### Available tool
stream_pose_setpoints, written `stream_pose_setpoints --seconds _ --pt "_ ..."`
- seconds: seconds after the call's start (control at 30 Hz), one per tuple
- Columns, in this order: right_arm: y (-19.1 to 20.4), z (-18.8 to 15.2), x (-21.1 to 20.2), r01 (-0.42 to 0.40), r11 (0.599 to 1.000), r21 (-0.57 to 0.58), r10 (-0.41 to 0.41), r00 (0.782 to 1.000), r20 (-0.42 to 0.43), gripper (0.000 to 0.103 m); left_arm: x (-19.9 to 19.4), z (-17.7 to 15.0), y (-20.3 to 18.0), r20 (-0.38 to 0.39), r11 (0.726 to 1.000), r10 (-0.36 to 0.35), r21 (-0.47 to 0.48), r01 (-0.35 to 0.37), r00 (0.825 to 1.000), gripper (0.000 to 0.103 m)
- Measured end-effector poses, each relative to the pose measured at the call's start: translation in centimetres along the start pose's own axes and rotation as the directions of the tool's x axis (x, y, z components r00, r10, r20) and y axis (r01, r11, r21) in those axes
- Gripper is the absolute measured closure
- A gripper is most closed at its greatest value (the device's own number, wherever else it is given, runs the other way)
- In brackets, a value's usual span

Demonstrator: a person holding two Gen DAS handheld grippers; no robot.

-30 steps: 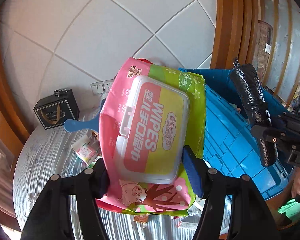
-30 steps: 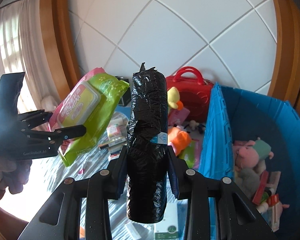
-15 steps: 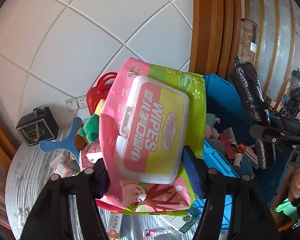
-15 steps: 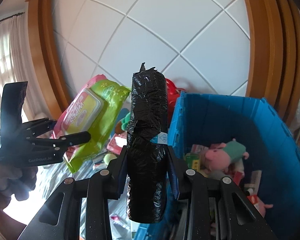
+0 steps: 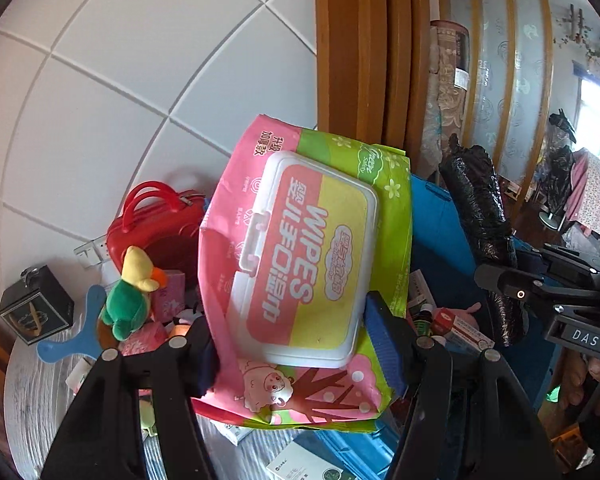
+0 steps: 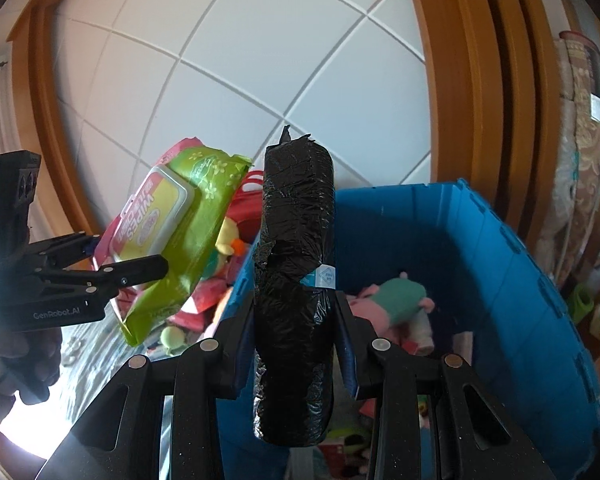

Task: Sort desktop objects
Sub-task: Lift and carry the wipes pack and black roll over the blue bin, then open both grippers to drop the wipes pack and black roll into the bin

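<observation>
Two tools up in the air, both loaded. Left tool [image 5: 296, 344] clamps a pink-and-green wipes pack [image 5: 304, 268] across its lower part, white flip lid facing the camera, pack held clear of the worktop [image 5: 32, 392] and standing roughly upright. From the right wrist view the same pack [image 6: 172, 232] sits at the left, tilted, pinched by the left tool [image 6: 128, 264], with a person's hand [image 6: 16, 360] gripping its handle at the near left edge. Right tool [image 6: 296, 320] is closed on a black plastic roll [image 6: 296, 280], roll upright between the pads, small white-and-blue label on its right side, top end ragged. Left wrist view shows that roll [image 5: 480, 232] at the right, held above the blue bin [image 5: 436, 216]. Blue bin [image 6: 500, 264] fills the right half of the right wrist view, open, holding a pink-and-teal plush [image 6: 396, 300] and other small bits that are blurred. Left of the bin, on the worktop: red handled case [image 5: 156, 232] far back against the tiled wall, green-and-yellow plush bird [image 5: 132, 300] in front of it, blue flat paddle-shaped thing [image 5: 76, 340] beside the bird, black gift box [image 5: 36, 312] at far left. Small boxes and packets lie near, under the wipes pack; labels unreadable.
</observation>
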State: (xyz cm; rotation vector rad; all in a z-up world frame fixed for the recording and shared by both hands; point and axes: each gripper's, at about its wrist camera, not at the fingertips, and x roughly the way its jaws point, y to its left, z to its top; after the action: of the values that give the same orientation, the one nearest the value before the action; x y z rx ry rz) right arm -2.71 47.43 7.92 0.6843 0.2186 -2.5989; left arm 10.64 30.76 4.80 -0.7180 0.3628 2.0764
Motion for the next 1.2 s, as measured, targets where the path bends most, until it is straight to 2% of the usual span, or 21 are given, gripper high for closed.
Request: stream_pose_setpoints --seconds 0.37,0.7,0.8,0.83,0.87,0.9,0.93,1.0,1.2 --pt "-5.9 -0.6 -1.0 0.111 0.991 0.076 -0.110 0.994 -0.017 0.069 4.5 3.3 -6.2 -0.023 0.991 -0.094 0.098 0.096 0.995 0.041" --pt "-7.8 -0.9 -1.2 0.158 0.983 0.097 -0.156 0.987 -0.031 0.069 6.7 5.2 -8.8 -0.025 0.981 -0.132 0.137 0.134 0.991 0.040" --pt "-8.5 -0.9 -1.1 0.175 0.979 0.107 -0.173 0.984 -0.034 0.068 7.1 6.0 -8.9 -0.018 0.986 -0.122 0.112 0.124 0.992 0.036" --pt "-8.9 -0.9 -1.1 0.185 0.976 0.113 -0.183 0.983 -0.032 0.066 7.2 6.1 -8.7 -0.026 0.987 -0.116 0.104 0.118 0.993 0.028" --pt "-9.2 -0.8 -1.1 0.194 0.974 0.119 -0.192 0.981 -0.027 0.058 7.5 6.2 -8.7 -0.039 0.990 -0.098 0.103 0.101 0.994 0.022" --pt "-9.4 -0.7 -1.2 0.209 0.970 0.124 -0.207 0.978 -0.025 0.043 7.6 6.2 -8.8 -0.046 0.991 -0.062 0.113 0.067 0.997 0.014" --pt "-9.6 -0.5 -1.2 0.221 0.966 0.132 -0.220 0.975 -0.021 0.002 7.6 6.1 -8.8 -0.048 0.991 -0.036 0.129 0.042 0.998 0.013" --pt "-9.7 -0.3 -1.4 0.223 0.965 0.138 -0.225 0.974 -0.004 0.002 7.6 5.7 -9.0 -0.050 0.986 0.007 0.168 0.001 0.999 0.013" --pt "-7.7 0.2 -1.1 0.185 0.977 0.105 -0.186 0.983 0.001 0.002 6.4 4.6 -8.0 -0.053 0.984 0.047 0.174 -0.037 0.998 0.013"
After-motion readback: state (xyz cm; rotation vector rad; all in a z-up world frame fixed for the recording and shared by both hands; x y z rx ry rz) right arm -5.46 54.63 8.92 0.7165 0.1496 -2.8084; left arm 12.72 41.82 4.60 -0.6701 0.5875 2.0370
